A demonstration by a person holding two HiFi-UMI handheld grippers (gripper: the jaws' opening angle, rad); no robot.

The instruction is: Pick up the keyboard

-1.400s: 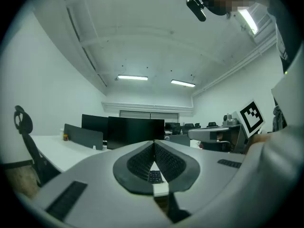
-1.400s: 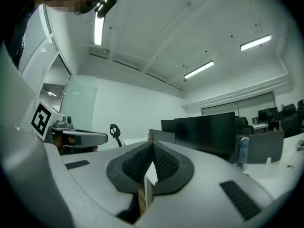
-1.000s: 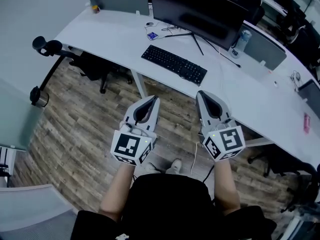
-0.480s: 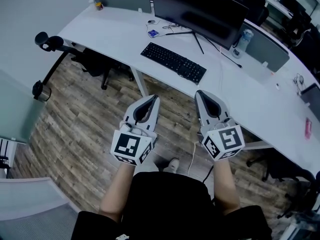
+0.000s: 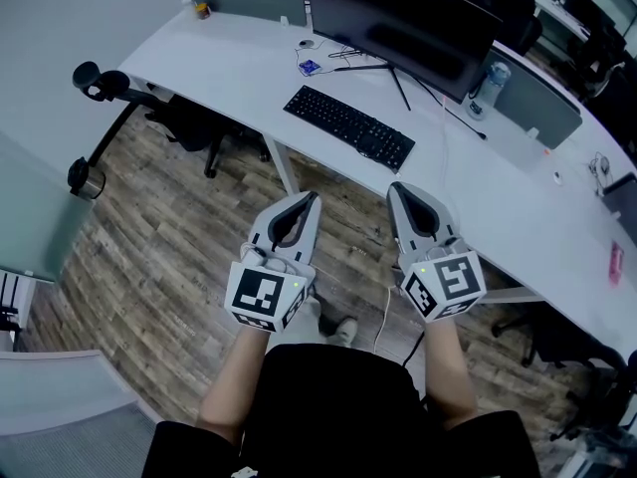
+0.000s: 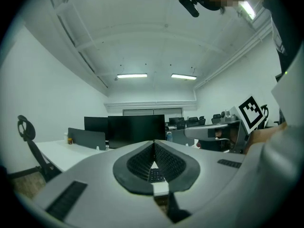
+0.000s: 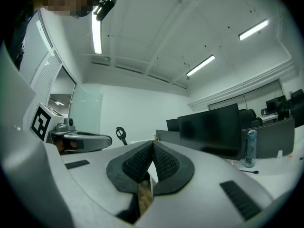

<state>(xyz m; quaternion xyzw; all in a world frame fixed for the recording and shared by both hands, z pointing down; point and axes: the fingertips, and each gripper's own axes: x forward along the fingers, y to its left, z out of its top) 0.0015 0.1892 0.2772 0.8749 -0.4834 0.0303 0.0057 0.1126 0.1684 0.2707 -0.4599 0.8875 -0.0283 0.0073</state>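
Left gripper [image 5: 311, 199] and right gripper [image 5: 394, 188] are both clenched with nothing between the jaws, side by side off the white desk [image 5: 224, 68], apart from it. The black keyboard [image 5: 348, 127] lies flat near the desk's front edge; a dark monitor [image 5: 398, 23] stands farther back on the desk

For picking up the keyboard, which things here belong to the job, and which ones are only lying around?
Belongs to the job: keyboard; left tool and right tool, both shut and empty.
Only lying about: monitor, bottle, office chair.
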